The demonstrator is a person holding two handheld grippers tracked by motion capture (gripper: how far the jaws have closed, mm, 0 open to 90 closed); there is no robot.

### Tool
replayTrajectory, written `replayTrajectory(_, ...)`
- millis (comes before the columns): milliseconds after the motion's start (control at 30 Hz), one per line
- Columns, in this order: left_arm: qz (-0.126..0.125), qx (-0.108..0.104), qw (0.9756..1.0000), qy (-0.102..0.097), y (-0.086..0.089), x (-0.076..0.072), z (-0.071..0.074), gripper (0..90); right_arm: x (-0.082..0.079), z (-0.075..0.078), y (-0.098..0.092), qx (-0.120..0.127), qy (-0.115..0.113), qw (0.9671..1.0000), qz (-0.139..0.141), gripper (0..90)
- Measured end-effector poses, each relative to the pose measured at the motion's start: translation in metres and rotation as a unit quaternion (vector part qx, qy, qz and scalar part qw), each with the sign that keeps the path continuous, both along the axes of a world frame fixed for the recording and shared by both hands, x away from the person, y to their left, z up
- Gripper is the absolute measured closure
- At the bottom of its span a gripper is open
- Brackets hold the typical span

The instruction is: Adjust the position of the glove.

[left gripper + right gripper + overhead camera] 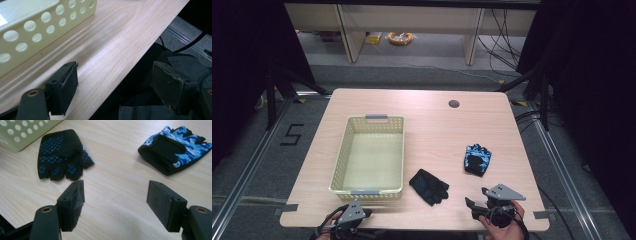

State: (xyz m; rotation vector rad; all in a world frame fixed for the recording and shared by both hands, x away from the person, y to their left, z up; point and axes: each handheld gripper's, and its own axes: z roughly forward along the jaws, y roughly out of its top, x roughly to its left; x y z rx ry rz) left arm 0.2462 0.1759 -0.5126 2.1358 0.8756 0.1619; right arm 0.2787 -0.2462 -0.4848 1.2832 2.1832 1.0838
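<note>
Your right gripper stands wide apart with nothing between its pads, low over the table at its near edge. The right gripper view shows what the high view blurs: the black glove lies with its blue-dotted side up, and the blue camouflage glove has a dark inner side and cuff opening facing the jaws. In the high view the black glove sits just right of the basket; the camouflage glove lies further right of the basket, apart from its mate.

Your left gripper is also wide and empty, near the basket's near corner, one jaw hanging past the table edge (dark cloth below it). The basket's inside is cut off there. Nothing lies between the right gripper and either glove.
</note>
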Motion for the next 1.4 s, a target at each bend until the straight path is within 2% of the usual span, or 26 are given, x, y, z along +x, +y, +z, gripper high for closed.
replayTrajectory(67,-0.003,0.007,1.0000,-0.003,0.001,0.001,0.001,21.0,-0.002,0.000,0.002,0.004,0.009,1.0000,-0.002,32.2)
replayTrajectory(133,-0.002,0.006,1.0000,-0.005,0.001,0.001,0.001,21.0,0.000,0.000,0.002,-0.001,0.001,1.0000,0.006,33.6)
replayTrajectory(233,0.009,-0.006,0.9999,0.004,-0.001,0.000,0.000,21.1,0.000,0.000,0.004,0.005,0.000,0.9999,0.010,35.7)
replayTrajectory(267,-0.003,0.004,1.0000,-0.004,0.001,0.001,0.000,21.1,0.001,0.000,0.003,0.001,-0.006,0.9998,0.018,36.5)
replayTrajectory(300,0.003,0.004,1.0000,-0.004,0.000,0.001,0.000,21.0,0.000,0.001,0.004,0.005,-0.003,0.9999,0.014,36.9)
replayTrajectory(367,0.000,0.002,1.0000,-0.003,0.000,0.000,0.000,21.0,0.001,0.001,0.003,0.005,-0.006,0.9998,0.017,38.6)
replayTrajectory(400,-0.004,0.009,0.9999,-0.005,0.001,0.001,0.001,21.0,0.001,0.002,0.003,0.004,-0.007,0.9998,0.017,39.0)
replayTrajectory(433,-0.004,0.008,0.9999,-0.005,0.001,0.001,0.001,21.0,0.000,0.002,0.006,0.015,0.000,0.9999,0.007,39.1)
replayTrajectory(467,-0.004,0.009,0.9999,-0.005,0.001,0.001,0.001,21.0,0.003,0.002,0.005,0.011,-0.011,0.9997,0.017,39.3)
replayTrajectory(533,0.000,0.000,1.0000,-0.005,0.000,0.000,0.000,21.0,0.003,0.002,0.005,0.014,-0.006,0.9997,0.017,39.3)
replayTrajectory(567,0.000,0.003,1.0000,-0.003,0.000,0.000,0.000,21.0,0.005,0.002,0.006,0.015,-0.013,0.9996,0.019,39.3)
replayTrajectory(600,-0.005,0.010,0.9999,-0.005,0.001,0.001,0.001,21.0,0.006,0.002,0.007,0.024,-0.008,0.9995,0.020,39.8)
replayTrajectory(700,-0.004,0.009,0.9999,-0.006,0.001,0.001,0.001,21.0,0.009,0.003,0.010,0.031,-0.008,0.9993,0.016,40.0)
replayTrajectory(733,0.004,-0.002,1.0000,0.001,0.000,0.000,0.000,21.0,0.007,0.005,0.011,0.049,0.007,0.9986,0.016,40.3)
replayTrajectory(767,0.011,-0.006,0.9999,0.003,-0.002,0.000,-0.001,21.0,0.011,0.005,0.011,0.076,0.005,0.9967,0.029,42.6)
replayTrajectory(800,0.008,-0.003,1.0000,0.004,-0.001,0.000,-0.001,21.0,0.011,0.008,0.013,0.087,0.018,0.9958,0.021,44.8)
replayTrajectory(833,0.008,-0.003,1.0000,0.003,-0.001,0.000,0.000,21.0,0.017,0.009,0.014,0.079,0.004,0.9962,0.037,46.7)
replayTrajectory(900,0.004,0.006,1.0000,-0.002,0.000,0.001,0.001,21.0,0.021,0.011,0.019,0.079,0.014,0.9960,0.041,50.5)
replayTrajectory(967,0.004,0.006,1.0000,-0.001,0.000,0.001,0.001,21.0,0.028,0.014,0.028,0.078,0.007,0.9958,0.047,53.1)
replayTrajectory(1000,-0.004,0.010,0.9999,-0.007,0.001,0.001,0.001,21.0,0.033,0.015,0.029,0.064,-0.005,0.9958,0.066,54.2)
replayTrajectory(1100,-0.004,0.010,0.9999,-0.006,0.001,0.001,0.001,21.0,0.045,0.019,0.047,0.047,0.011,0.9956,0.081,56.7)
replayTrajectory(1133,0.004,0.006,1.0000,-0.002,0.001,0.000,0.001,21.0,0.057,0.017,0.055,0.029,0.009,0.9948,0.097,58.0)
replayTrajectory(1167,0.004,0.006,1.0000,-0.002,0.001,0.000,0.001,21.0,0.057,0.017,0.055,0.029,0.009,0.9948,0.097,58.0)
replayTrajectory(1233,0.005,0.004,1.0000,0.000,0.001,0.000,0.001,21.0,0.068,0.013,0.062,0.019,0.016,0.9946,0.101,60.1)
replayTrajectory(1333,0.007,-0.010,0.9999,-0.004,0.000,0.000,0.000,21.0,0.082,0.008,0.071,0.008,0.040,0.9929,0.111,61.5)
replayTrajectory(1400,0.005,-0.006,1.0000,-0.002,0.000,0.001,0.000,21.0,0.089,0.005,0.076,0.003,0.047,0.9919,0.118,62.7)
